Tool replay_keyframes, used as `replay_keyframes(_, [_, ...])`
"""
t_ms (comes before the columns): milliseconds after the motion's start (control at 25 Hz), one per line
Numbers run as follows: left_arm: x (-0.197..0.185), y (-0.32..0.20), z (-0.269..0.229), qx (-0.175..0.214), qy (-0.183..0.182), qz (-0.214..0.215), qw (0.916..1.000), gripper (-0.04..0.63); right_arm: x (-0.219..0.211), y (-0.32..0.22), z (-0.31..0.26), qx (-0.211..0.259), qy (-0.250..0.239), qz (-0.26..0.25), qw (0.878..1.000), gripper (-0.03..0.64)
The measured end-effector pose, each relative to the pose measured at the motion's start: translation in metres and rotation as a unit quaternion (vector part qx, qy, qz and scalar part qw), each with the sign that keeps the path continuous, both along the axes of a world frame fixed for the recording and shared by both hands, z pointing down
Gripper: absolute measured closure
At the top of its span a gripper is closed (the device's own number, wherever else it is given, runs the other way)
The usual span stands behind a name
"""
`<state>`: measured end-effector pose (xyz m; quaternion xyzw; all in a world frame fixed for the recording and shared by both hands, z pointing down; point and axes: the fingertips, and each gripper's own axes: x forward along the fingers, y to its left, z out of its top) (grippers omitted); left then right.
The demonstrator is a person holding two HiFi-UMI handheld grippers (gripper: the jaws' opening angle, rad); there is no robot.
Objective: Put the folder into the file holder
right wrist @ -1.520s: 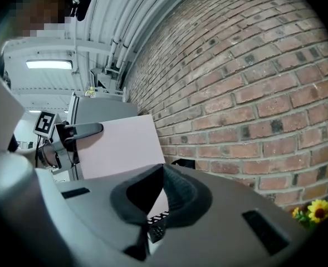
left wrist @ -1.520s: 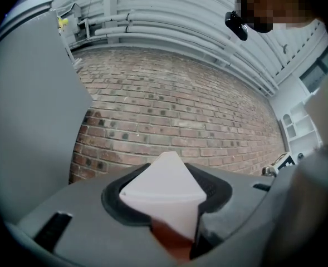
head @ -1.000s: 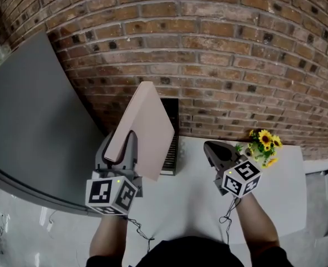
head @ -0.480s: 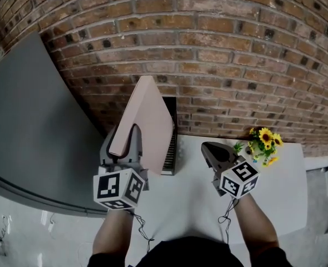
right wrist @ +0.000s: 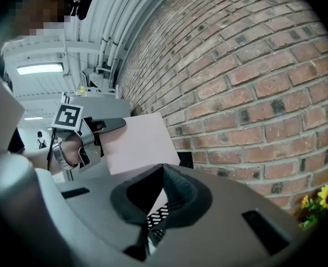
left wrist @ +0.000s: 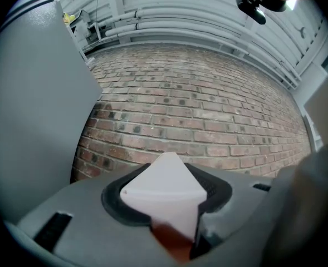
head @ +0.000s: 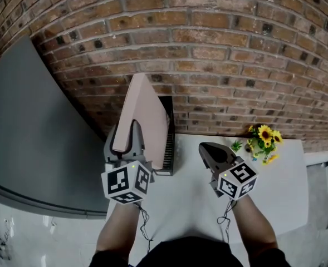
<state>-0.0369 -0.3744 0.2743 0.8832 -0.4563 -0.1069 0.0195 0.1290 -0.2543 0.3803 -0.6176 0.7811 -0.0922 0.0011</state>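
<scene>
A pale pink folder (head: 147,113) stands tilted on edge, its lower part down by the black mesh file holder (head: 168,149) against the brick wall. My left gripper (head: 126,137) is shut on the folder's near edge; in the left gripper view the folder (left wrist: 166,191) sits clamped between the jaws. My right gripper (head: 211,152) hovers over the white table (head: 191,204) to the holder's right, shut and empty. From the right gripper view I see the folder (right wrist: 136,143), the left gripper (right wrist: 99,128) and the holder's mesh (right wrist: 158,218).
A brick wall (head: 219,54) rises right behind the table. A large grey panel (head: 35,132) stands at the left. A small bunch of sunflowers (head: 262,141) sits at the table's back right, near the right gripper.
My left gripper has carried the folder to the right and slightly down, closer to the file holder. The right gripper has barely moved.
</scene>
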Motion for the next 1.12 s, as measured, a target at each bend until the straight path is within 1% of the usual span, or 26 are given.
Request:
replay_keyframes(200, [0.007, -0.009, 0.009, -0.005, 0.006, -0.017, 0.9998, 0.414, -0.001, -0.003, 0.005, -0.003, -0.003, 0.001, 1.000, 0.614])
replay_keyframes(440, [0.020, -0.014, 0.028, -0.010, -0.007, -0.022, 0.9997, 0.414, -0.001, -0.004, 0.010, -0.006, -0.007, 0.003, 1.000, 0.614])
replay_keyframes(560, [0.026, -0.016, 0.044, -0.018, -0.014, -0.020, 0.9995, 0.414, 0.002, -0.004, 0.012, -0.008, -0.009, 0.006, 1.000, 0.614])
replay_keyframes(720, [0.033, -0.018, 0.064, -0.018, -0.028, -0.014, 0.9993, 0.414, 0.005, -0.004, 0.018, -0.013, -0.011, 0.009, 1.000, 0.614])
replay_keyframes(1120, [0.045, -0.026, 0.105, -0.020, -0.049, 0.015, 0.9985, 0.414, 0.011, -0.002, 0.027, -0.025, -0.015, 0.018, 0.999, 0.614])
